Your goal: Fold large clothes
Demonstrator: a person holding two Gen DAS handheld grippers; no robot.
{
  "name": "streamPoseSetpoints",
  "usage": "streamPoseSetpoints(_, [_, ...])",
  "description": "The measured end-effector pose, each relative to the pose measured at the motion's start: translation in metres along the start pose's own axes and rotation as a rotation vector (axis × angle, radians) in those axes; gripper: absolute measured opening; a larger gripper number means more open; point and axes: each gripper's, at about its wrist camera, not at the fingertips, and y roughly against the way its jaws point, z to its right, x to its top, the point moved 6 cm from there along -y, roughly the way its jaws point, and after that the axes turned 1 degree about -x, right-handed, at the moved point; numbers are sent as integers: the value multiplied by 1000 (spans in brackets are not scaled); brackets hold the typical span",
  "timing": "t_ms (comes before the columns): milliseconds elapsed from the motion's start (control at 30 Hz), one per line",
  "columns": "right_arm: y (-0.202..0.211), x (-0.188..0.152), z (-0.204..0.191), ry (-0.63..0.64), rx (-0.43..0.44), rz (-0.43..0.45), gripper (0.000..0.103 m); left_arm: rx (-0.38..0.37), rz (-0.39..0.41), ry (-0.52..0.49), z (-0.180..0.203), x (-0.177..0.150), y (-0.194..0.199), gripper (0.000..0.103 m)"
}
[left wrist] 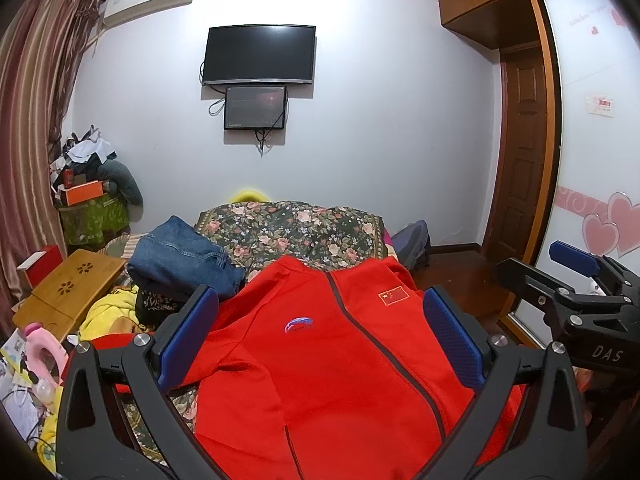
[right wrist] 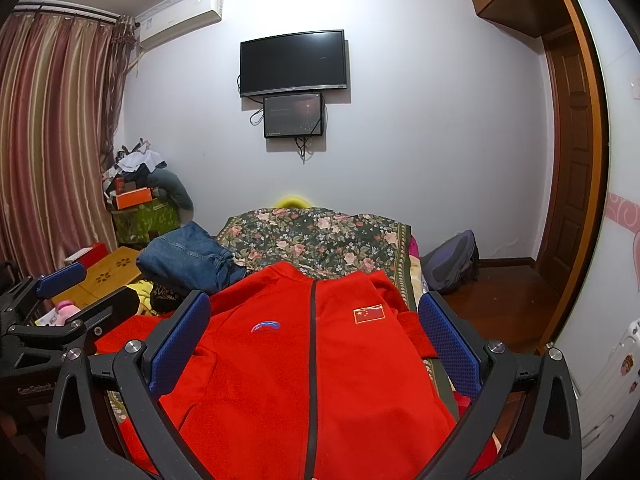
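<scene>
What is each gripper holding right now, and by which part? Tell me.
Nothing. The left gripper and the right gripper are both open above the red jacket, which lies flat on the bed with no fabric between the fingers.

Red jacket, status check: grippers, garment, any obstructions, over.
Left gripper and right gripper both open, empty, above the garment. Red jacket flat, front up, zipped, unfolded on floral bedspread. Folded jeans close by its left shoulder.

Hidden and cut off

The red zip-front fleece jacket [left wrist: 320, 368] runs past the near edge; its small blue chest logo [right wrist: 266, 327] is unreadable.
</scene>
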Motion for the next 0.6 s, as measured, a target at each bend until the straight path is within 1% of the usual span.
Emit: streamPoseSetpoints(600, [1, -1, 1, -2, 0, -2, 103, 1, 0, 18, -6, -2, 1, 103])
